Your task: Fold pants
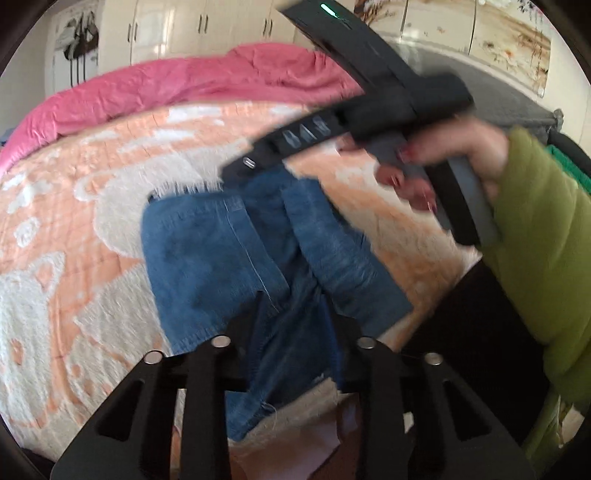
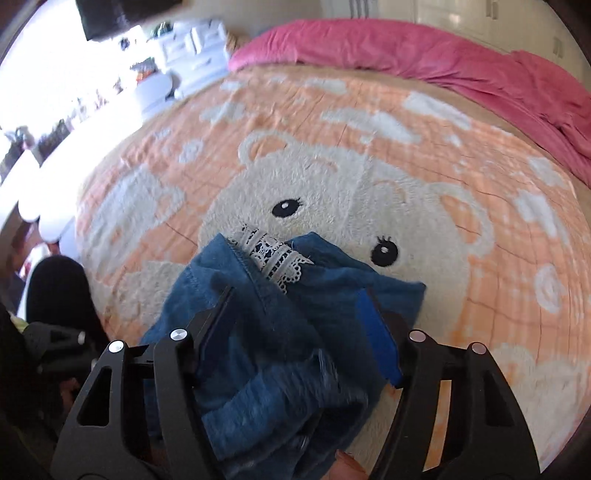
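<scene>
Blue denim pants (image 1: 207,258) lie bunched on a peach bear-pattern blanket (image 1: 74,221) on a bed. In the left wrist view my left gripper (image 1: 301,314) is narrowly shut on a fold of denim near the bed's near edge. Above it a hand (image 1: 461,147) in a green sleeve holds the right gripper's black body (image 1: 388,107), whose fingers reach down to the far end of the pants. In the right wrist view the right gripper (image 2: 295,295) holds a thick heap of the pants (image 2: 266,332) between its pads, with white lace trim (image 2: 273,258) showing just ahead.
A crumpled pink quilt (image 2: 443,59) runs along the far side of the blanket (image 2: 369,166). White cabinets (image 1: 184,26) stand behind the bed. White drawers and a cluttered bright surface (image 2: 184,48) sit beyond the bed's left corner. The green sleeve (image 1: 535,240) fills the right.
</scene>
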{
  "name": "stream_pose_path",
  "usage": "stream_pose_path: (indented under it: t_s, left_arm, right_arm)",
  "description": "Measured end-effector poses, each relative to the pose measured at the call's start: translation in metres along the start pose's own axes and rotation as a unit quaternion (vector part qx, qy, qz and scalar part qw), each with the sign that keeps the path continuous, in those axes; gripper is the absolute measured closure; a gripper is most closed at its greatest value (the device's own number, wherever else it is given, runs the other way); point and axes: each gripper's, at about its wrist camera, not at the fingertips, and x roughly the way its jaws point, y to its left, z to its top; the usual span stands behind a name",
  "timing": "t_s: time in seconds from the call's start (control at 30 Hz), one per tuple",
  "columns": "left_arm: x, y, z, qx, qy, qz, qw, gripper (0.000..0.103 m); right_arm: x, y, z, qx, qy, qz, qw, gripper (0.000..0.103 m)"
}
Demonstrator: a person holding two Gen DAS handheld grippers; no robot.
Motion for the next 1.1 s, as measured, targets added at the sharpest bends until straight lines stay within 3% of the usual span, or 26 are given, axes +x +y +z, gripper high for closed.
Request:
stream_pose_path:
  t_s: [0.13, 0.2, 0.27, 0.33, 0.43, 0.5, 0.63, 0.87, 0.97, 1.03, 1.1]
  left_arm:
    - [0.008, 0.005, -0.003, -0.012, 0.017, -0.006, 0.9998, 0.076]
    - [0.008, 0.006, -0.003, -0.015, 0.018, -0.009, 0.9997, 0.076]
    - [0.009, 0.007, -0.004, -0.017, 0.019, -0.009, 0.9996, 0.076]
    - [0.009, 0.008, -0.004, -0.02, 0.02, -0.011, 0.9995, 0.076]
    - [0.008, 0.01, -0.005, -0.029, 0.022, -0.017, 0.9992, 0.076]
    - [0.007, 0.011, -0.005, -0.031, 0.022, -0.018, 0.9991, 0.076]
    - [0.005, 0.011, -0.005, -0.031, 0.02, -0.018, 0.9992, 0.076]
    - [0.007, 0.014, -0.005, -0.031, 0.021, -0.015, 0.9992, 0.076]
    - [0.01, 0.014, -0.005, -0.034, 0.025, -0.022, 0.9989, 0.075]
    - [0.012, 0.015, -0.005, -0.038, 0.026, -0.035, 0.9983, 0.068]
    - [0.01, 0.016, -0.003, -0.044, 0.027, -0.054, 0.9972, 0.057]
  right_arm:
    - [0.018, 0.014, 0.003, -0.03, 0.034, 0.012, 0.999, 0.049]
    - [0.031, 0.022, -0.001, -0.043, 0.058, -0.007, 0.997, 0.05]
    - [0.038, 0.027, -0.007, -0.048, 0.058, -0.005, 0.997, 0.061]
    - [0.04, 0.031, -0.011, -0.045, 0.054, 0.001, 0.998, 0.08]
    - [0.033, 0.04, -0.015, -0.05, 0.039, -0.026, 0.998, 0.097]
    - [0.027, 0.041, -0.013, -0.045, 0.021, -0.036, 0.998, 0.099]
    - [0.017, 0.036, 0.003, -0.036, -0.005, -0.053, 0.998, 0.1]
    - [0.056, 0.038, 0.005, -0.055, 0.03, -0.094, 0.994, 0.099]
    - [0.041, 0.028, 0.003, -0.022, 0.0, -0.074, 0.997, 0.094]
    - [0.017, 0.016, -0.001, 0.015, -0.038, -0.056, 0.998, 0.082]
    - [-0.002, 0.008, -0.007, 0.041, -0.063, -0.059, 0.995, 0.078]
